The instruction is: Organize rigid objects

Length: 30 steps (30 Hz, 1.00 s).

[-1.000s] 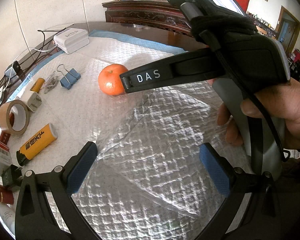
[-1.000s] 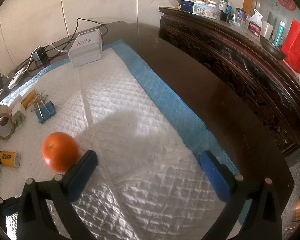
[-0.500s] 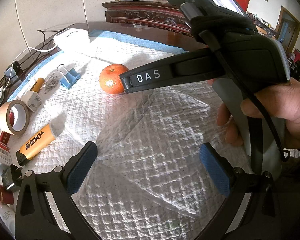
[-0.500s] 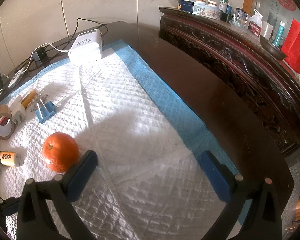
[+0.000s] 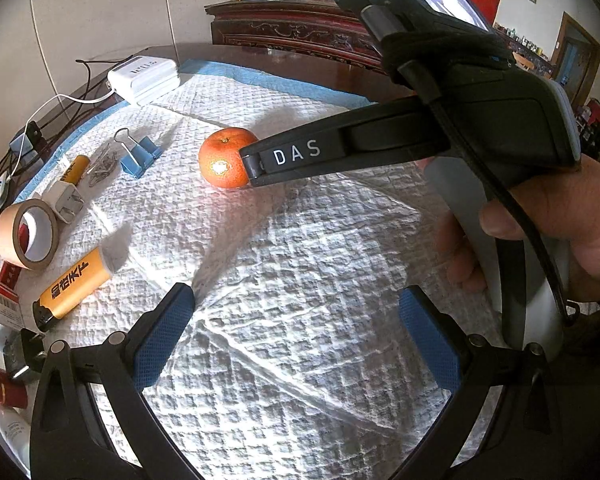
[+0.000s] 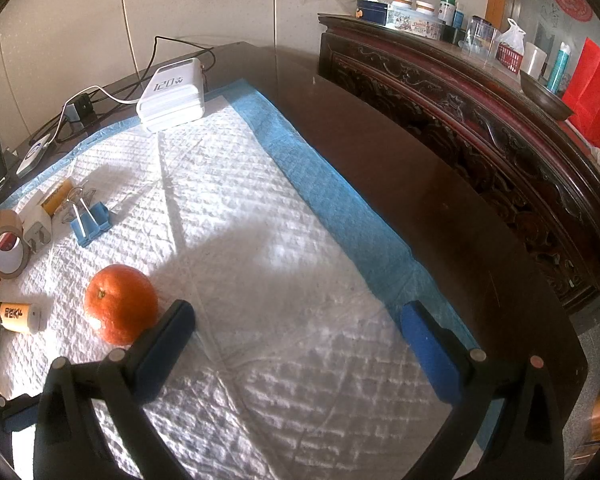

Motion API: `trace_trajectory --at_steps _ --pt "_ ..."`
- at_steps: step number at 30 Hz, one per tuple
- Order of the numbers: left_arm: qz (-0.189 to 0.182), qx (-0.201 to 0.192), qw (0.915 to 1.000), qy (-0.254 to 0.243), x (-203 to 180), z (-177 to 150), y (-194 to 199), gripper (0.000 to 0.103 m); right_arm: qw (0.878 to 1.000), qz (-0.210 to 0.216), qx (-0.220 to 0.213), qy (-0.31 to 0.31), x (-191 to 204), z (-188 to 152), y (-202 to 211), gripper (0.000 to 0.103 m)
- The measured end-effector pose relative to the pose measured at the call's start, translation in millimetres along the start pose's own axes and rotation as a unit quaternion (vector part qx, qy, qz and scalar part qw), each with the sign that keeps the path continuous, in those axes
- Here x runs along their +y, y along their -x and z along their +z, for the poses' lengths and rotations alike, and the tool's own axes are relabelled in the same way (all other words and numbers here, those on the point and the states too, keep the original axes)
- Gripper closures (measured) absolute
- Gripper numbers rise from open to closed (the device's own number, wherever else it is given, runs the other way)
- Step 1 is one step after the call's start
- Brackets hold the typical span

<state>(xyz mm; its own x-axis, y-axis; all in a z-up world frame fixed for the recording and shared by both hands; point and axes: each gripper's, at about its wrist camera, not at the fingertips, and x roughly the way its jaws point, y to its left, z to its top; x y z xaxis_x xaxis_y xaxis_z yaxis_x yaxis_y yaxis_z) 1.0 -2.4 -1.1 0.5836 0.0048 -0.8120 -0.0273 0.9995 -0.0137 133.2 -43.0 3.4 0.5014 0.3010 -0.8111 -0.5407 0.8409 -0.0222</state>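
Orange (image 6: 121,303) on the white pad (image 6: 260,240), just outside the left fingertip of the right gripper (image 6: 298,330); jaws spread wide, empty. Far ahead of the left gripper (image 5: 296,332), likewise agape and empty. Blue clip (image 5: 140,155), tape roll (image 5: 26,234), lighter (image 5: 70,283) off to the left.

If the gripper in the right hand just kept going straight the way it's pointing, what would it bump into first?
Probably only the white padded mat. Between the open fingers of the right gripper lies bare mat; the orange sits just outside its left finger, so it would likely be skirted or grazed. Depth is hard to judge.
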Motion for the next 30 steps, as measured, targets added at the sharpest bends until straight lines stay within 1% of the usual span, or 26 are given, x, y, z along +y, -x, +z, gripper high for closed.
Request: trace_trajectory --at_steps 11,15,17,18,20,21,22,23,24,25,26,27,28,29,30 --pt "0.001 -0.002 1.0000 0.002 0 0 0 0.001 1.000 -0.002 0.000 -0.003 1 -1 1 0.000" --pt "0.015 -0.002 0.9996 0.021 -2 2 0 0.001 1.000 -0.003 0.000 -0.004 2 -1 1 0.000" --pt "0.028 0.004 0.9988 0.040 -5 4 -1 0.001 1.000 0.000 0.000 -0.004 1 -1 1 0.000" --pt "0.027 0.014 0.9986 0.044 -7 6 -2 0.001 1.000 0.003 0.000 0.001 0 -1 1 0.000" --pt "0.028 0.031 0.9983 0.040 -10 4 3 0.001 1.000 0.012 0.003 0.008 -2 -2 2 0.000" --pt "0.020 0.028 0.9984 0.045 -10 4 11 0.001 1.000 0.018 0.006 0.001 -7 -3 4 0.000" --pt "0.022 0.010 0.9985 0.049 -9 3 24 0.001 1.000 0.023 0.007 -0.007 -12 -4 7 0.000" --pt "0.035 -0.013 0.9975 0.060 -5 3 44 0.001 1.000 0.024 0.002 -0.014 -17 -4 11 0.000" --pt "0.048 -0.033 0.9953 0.078 1 2 61 0.001 1.000 0.023 -0.010 -0.017 -22 -4 18 0.000" --pt "0.052 -0.049 0.9922 0.102 10 1 77 0.001 0.999 0.025 -0.026 -0.021 -26 -3 28 0.000" --pt "0.066 -0.055 0.9880 0.128 19 1 94 0.001 0.998 0.030 -0.048 -0.025 -31 1 41 0.000" --pt "0.079 -0.053 0.9816 0.166 32 4 111 0.000 0.997 0.036 -0.066 -0.027 -35 4 52 0.000" --pt "0.108 -0.060 0.9720 0.200 46 4 131 0.000 0.995 0.043 -0.088 -0.029 -38 8 65 0.000" --pt "0.130 -0.071 0.9623 0.228 58 1 145 0.000 0.990 0.053 -0.125 -0.032 -42 17 87 0.000" --pt "0.149 -0.090 0.9471 0.269 80 -7 158 0.000 0.987 0.057 -0.146 -0.034 -44 23 100 0.000"
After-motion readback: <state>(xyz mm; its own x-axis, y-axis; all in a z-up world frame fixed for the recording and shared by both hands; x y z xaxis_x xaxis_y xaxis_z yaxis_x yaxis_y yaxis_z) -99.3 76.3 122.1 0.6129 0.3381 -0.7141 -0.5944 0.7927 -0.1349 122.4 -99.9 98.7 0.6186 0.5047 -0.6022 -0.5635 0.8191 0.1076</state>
